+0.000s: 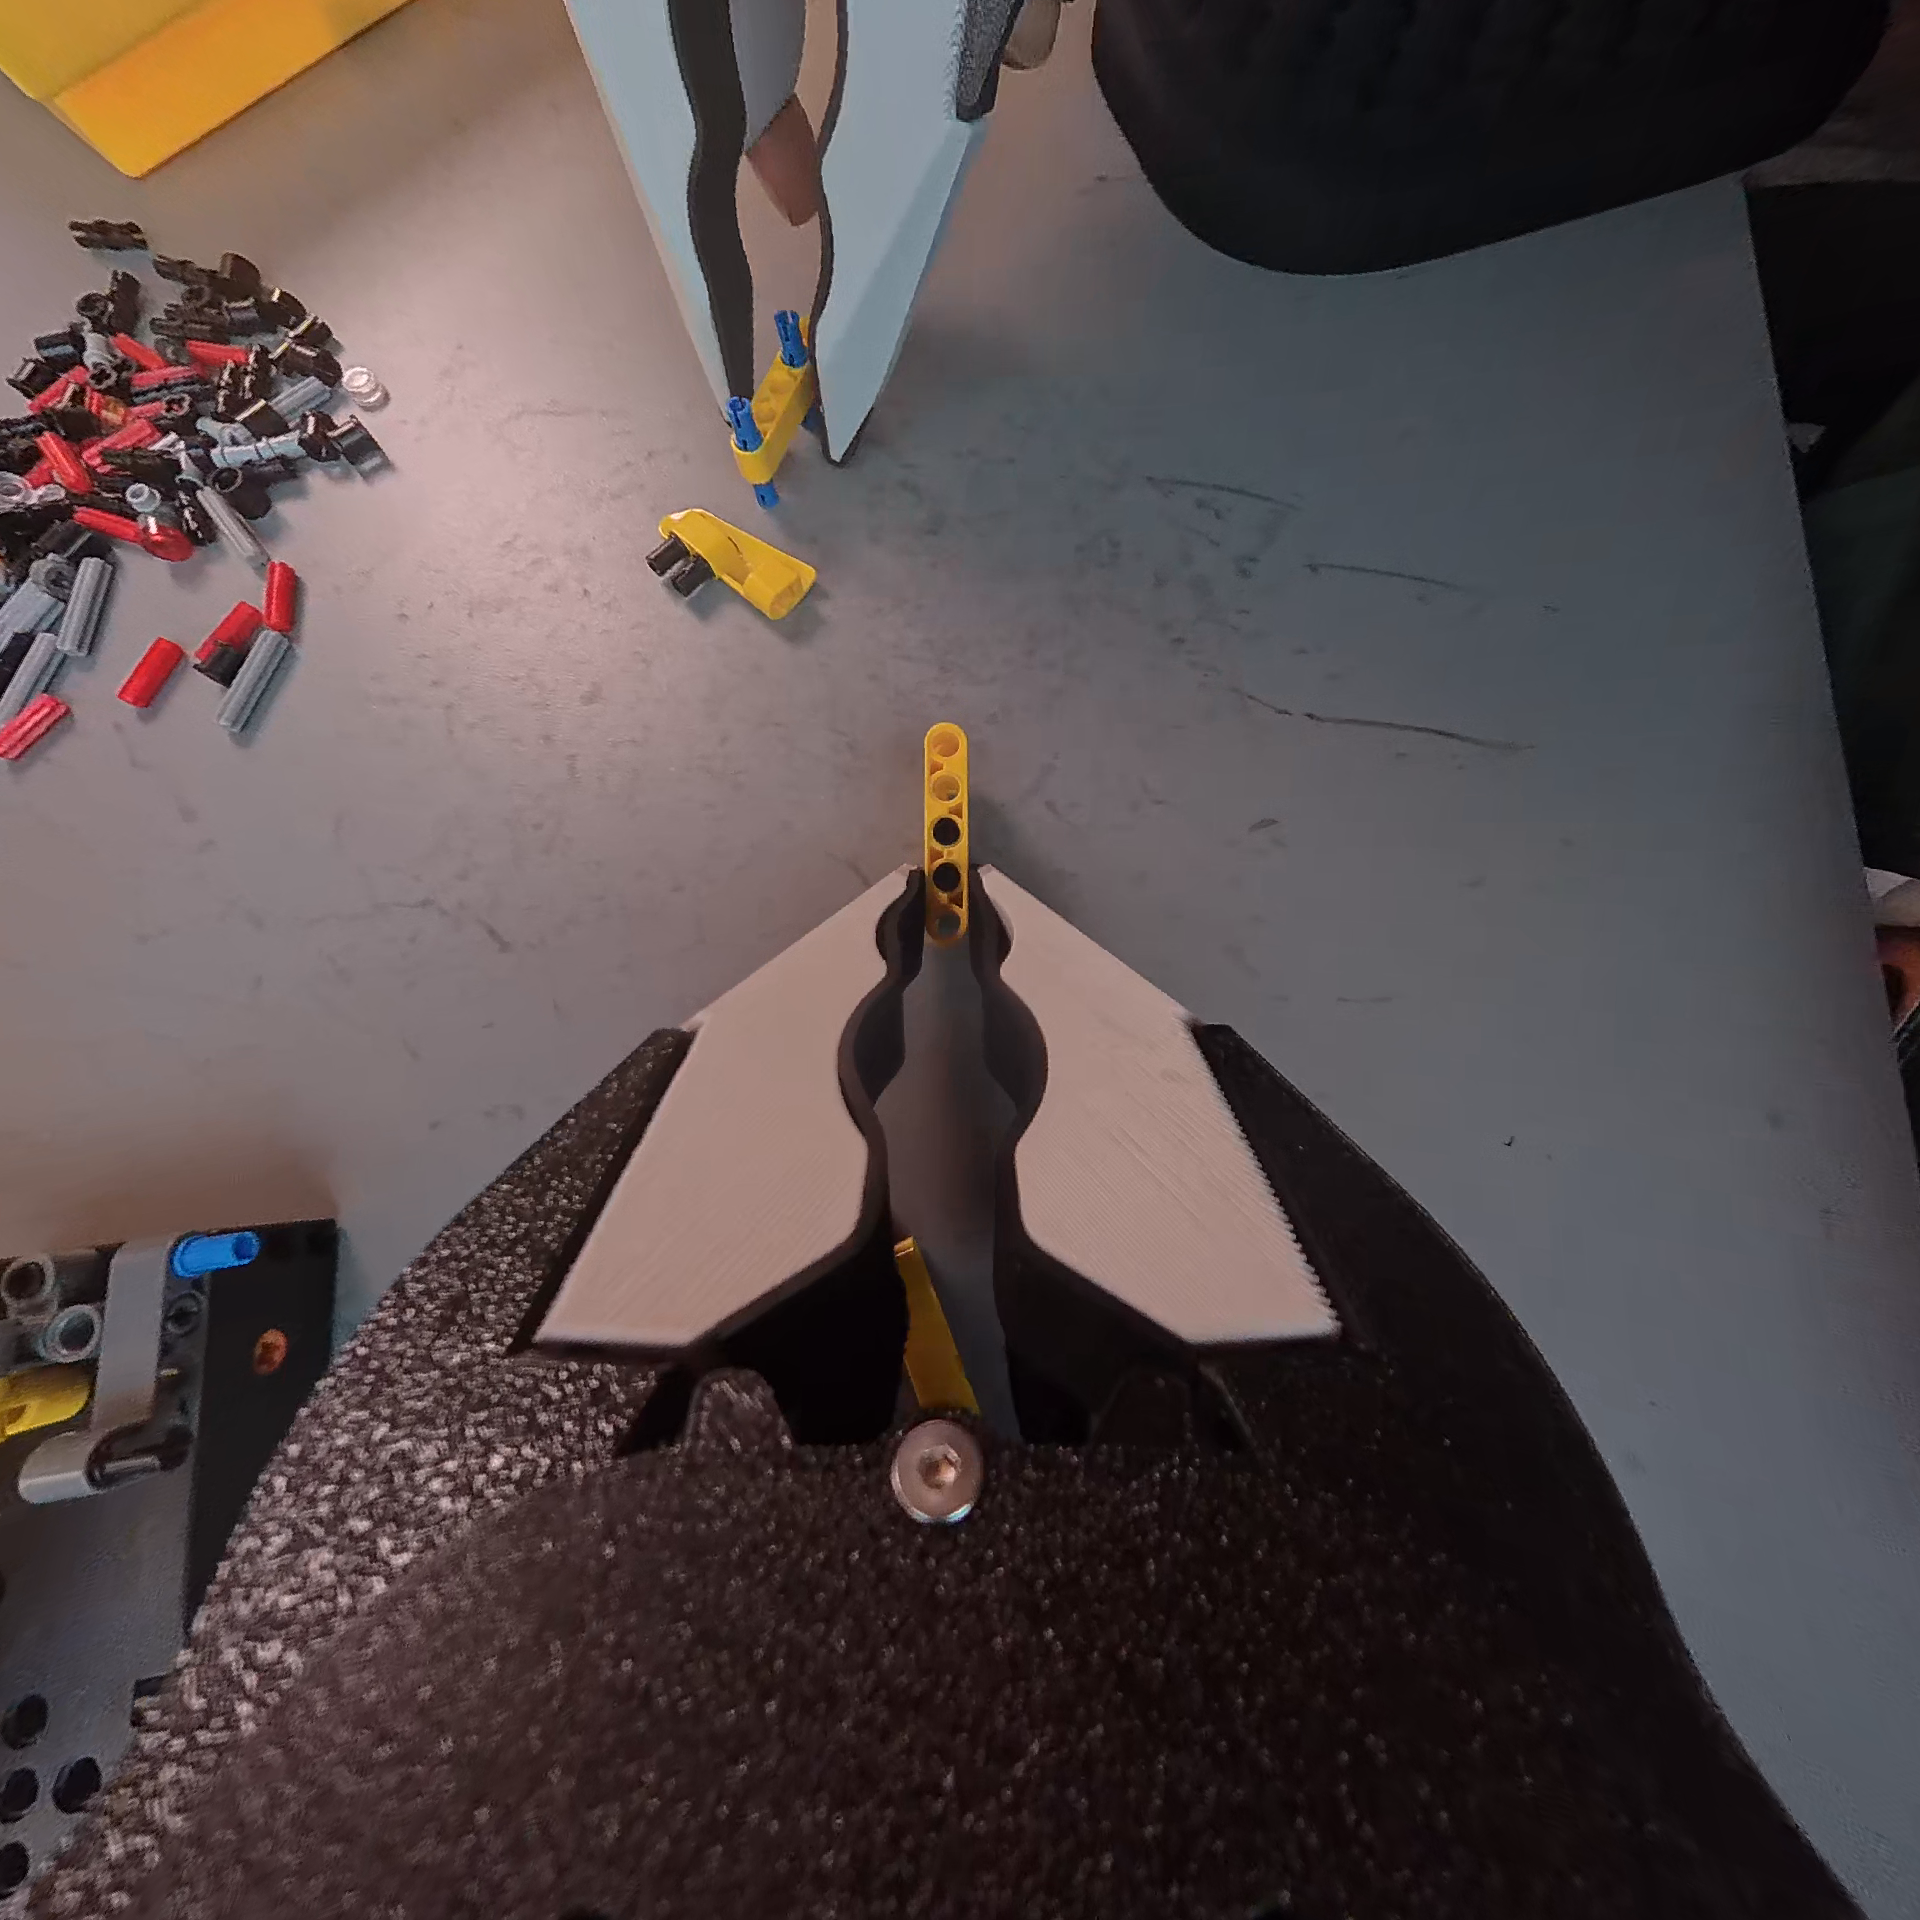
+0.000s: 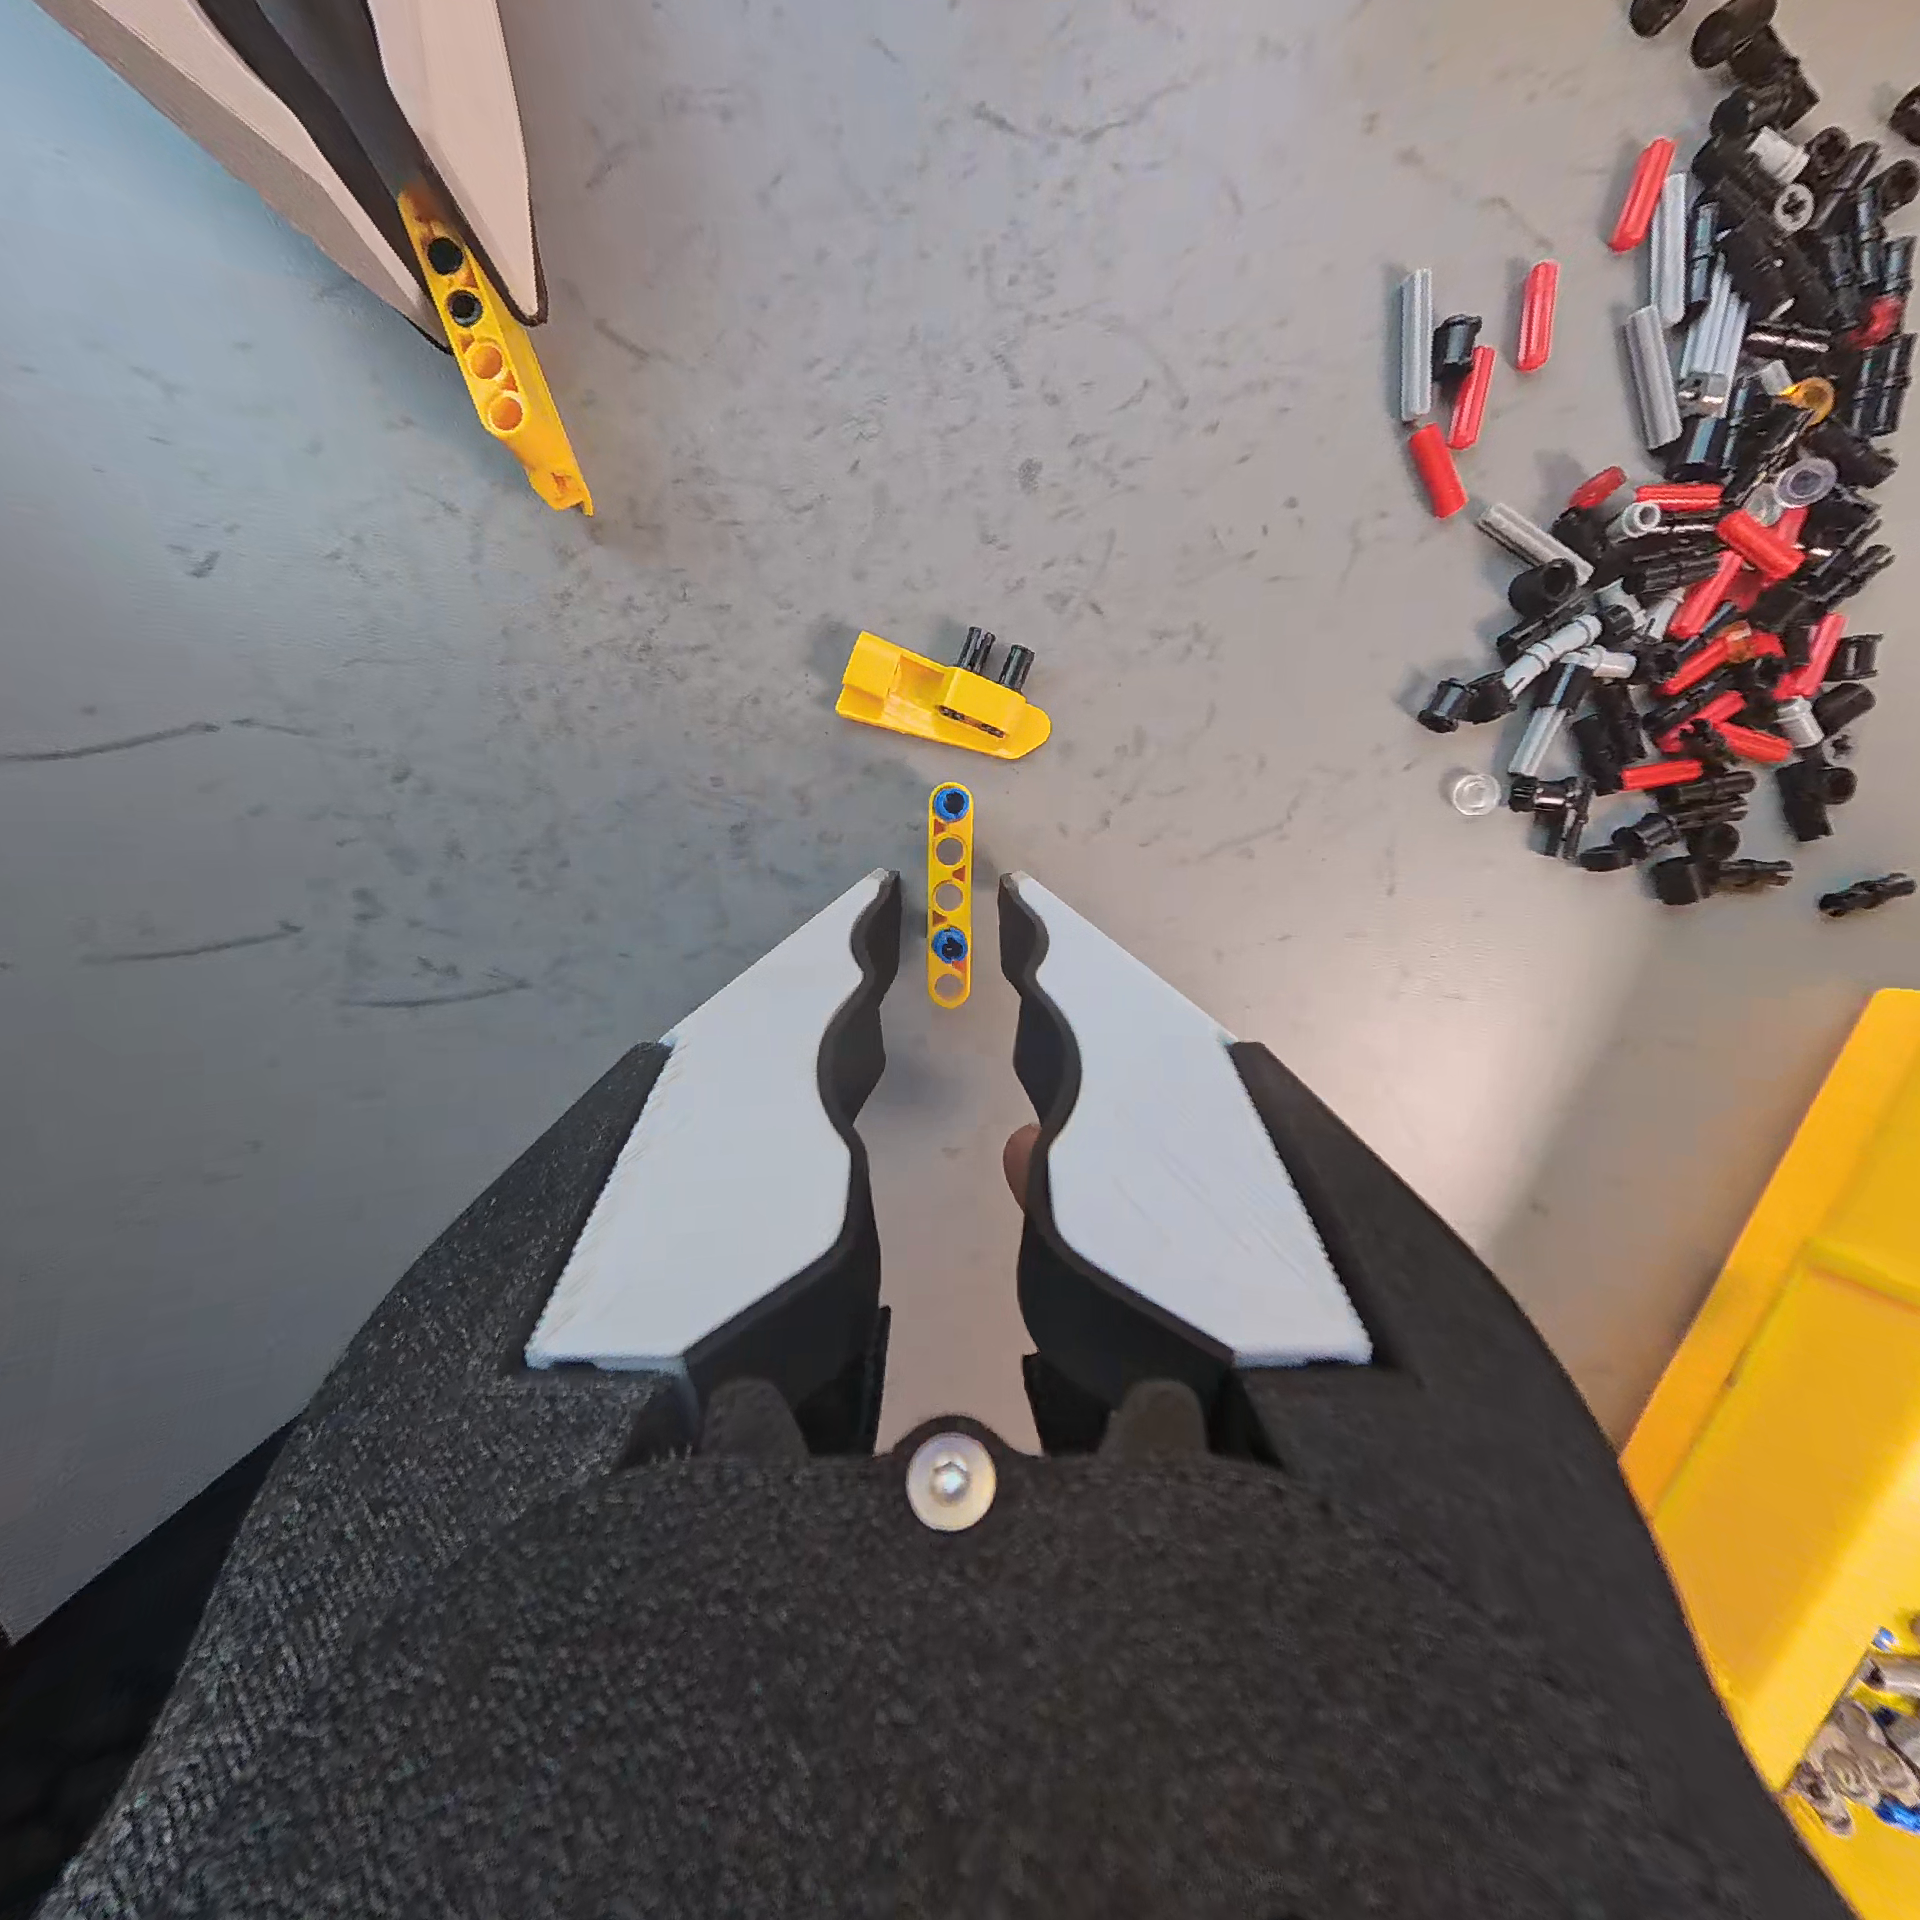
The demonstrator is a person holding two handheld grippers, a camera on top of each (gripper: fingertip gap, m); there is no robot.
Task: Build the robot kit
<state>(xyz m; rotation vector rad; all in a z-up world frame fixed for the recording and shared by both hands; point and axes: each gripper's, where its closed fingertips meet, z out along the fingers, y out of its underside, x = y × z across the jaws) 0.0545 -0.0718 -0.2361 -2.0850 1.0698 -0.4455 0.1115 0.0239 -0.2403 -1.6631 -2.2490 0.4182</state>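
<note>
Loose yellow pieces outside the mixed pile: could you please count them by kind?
Plain beam, gripped by left gripper: 1
Beam with blue pins, between right gripper fingers: 1
Panel piece with black pins, on table: 1
Total: 3

The desk (image 2: 312,727) is showing a matt grey surface, scuffed and scratched. The tongs (image 2: 949,878) are wearing ridged, printed-looking pale plastic fingers (image 2: 748,1153) with smooth black liners, on a rough speckled black body with a shiny metal screw (image 2: 950,1481). The yellow beams (image 2: 950,896) and heaped pins (image 2: 1704,582) are looking like glossy plastic.
</note>
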